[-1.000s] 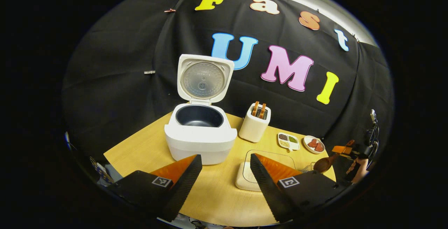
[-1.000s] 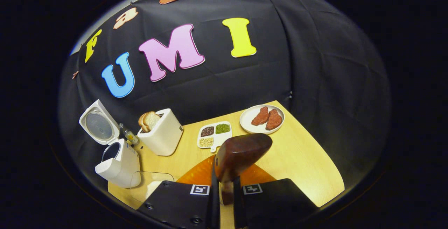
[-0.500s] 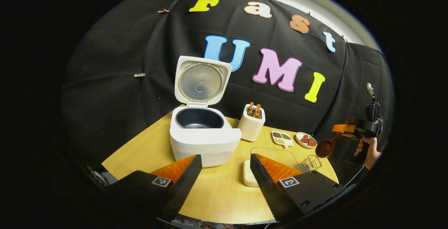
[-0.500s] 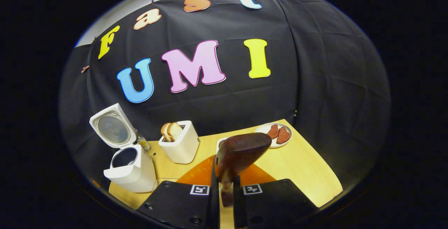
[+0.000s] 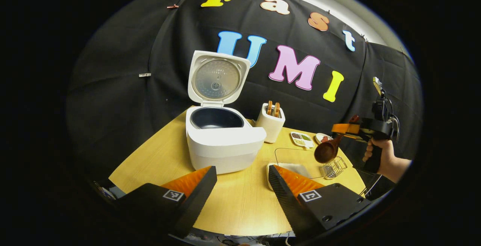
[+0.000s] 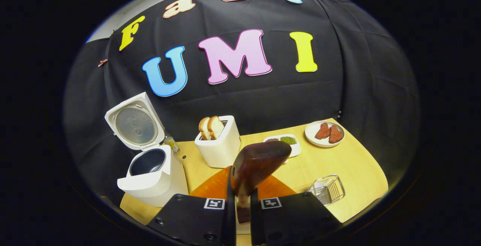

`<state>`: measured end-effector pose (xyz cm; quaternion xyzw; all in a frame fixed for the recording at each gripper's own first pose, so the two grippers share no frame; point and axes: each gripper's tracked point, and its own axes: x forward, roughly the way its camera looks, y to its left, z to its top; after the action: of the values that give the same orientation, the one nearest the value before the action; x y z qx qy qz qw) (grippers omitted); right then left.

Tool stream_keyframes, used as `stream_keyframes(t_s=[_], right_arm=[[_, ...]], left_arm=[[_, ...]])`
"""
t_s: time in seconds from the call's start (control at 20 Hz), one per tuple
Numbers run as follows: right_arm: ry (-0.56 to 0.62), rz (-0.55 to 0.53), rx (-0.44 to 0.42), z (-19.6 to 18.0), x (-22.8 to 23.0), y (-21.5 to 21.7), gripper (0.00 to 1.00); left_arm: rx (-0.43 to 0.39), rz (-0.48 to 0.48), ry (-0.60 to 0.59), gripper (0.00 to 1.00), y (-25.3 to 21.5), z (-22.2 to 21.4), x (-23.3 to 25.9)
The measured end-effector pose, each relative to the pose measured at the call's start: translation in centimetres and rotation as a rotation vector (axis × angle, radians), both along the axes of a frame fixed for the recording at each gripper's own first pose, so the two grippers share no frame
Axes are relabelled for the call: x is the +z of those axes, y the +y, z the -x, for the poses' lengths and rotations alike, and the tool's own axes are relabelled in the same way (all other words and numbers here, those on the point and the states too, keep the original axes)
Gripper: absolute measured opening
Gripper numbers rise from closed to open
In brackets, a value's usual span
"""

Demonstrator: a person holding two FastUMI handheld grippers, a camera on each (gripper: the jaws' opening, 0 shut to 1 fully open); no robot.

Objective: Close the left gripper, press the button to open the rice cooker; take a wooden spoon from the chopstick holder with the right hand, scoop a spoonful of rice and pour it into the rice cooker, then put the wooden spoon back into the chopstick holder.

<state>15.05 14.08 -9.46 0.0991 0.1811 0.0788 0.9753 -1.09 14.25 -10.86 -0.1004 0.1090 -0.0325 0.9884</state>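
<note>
Your wooden spoon (image 6: 259, 161) is clamped by its handle between the two fingers of your right gripper (image 6: 243, 204), bowl up and forward, held in the air above the table (image 6: 338, 163). In the left gripper view you can see the spoon (image 5: 327, 149) hanging over the wire holder (image 5: 333, 166), well to the side of the rice cooker (image 5: 221, 141).

The grip sits low on a thin handle with a heavy bowl out front. If you dip or turn fast, the spoon may pivot in the fingers, and a loaded scoop could spill on the table.

The rice container (image 5: 289, 163), a shallow dish under a clear lid or wall, lies just beside the wire holder (image 6: 328, 189) and partly behind your left gripper (image 5: 240, 186), whose fingers stand wide apart and hold nothing. Coming down at an angle, you may catch the clear rim or knock the holder.

The cooker lid (image 5: 217, 79) stands upright and the pot is bare. I judge that the carry across passes near the toaster (image 5: 271, 121) with its bread, so a low path risks a bump, and a tilted bowl would shed rice on the way.
</note>
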Motion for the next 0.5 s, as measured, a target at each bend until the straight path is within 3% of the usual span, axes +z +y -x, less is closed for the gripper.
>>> stream_keyframes(t_s=[0.4, 0.5], right_arm=[[0.044, 0.191, -0.01, -0.9, -8.5, 1.2, 0.19], [0.057, 0.188, -0.019, 0.1, -9.9, 2.0, 0.19]], left_arm=[[-0.019, -0.006, 0.065, 0.96, 1.3, -0.9, -3.2], [-0.018, -0.029, 0.071, 0.96, 1.7, -0.9, -3.7]])
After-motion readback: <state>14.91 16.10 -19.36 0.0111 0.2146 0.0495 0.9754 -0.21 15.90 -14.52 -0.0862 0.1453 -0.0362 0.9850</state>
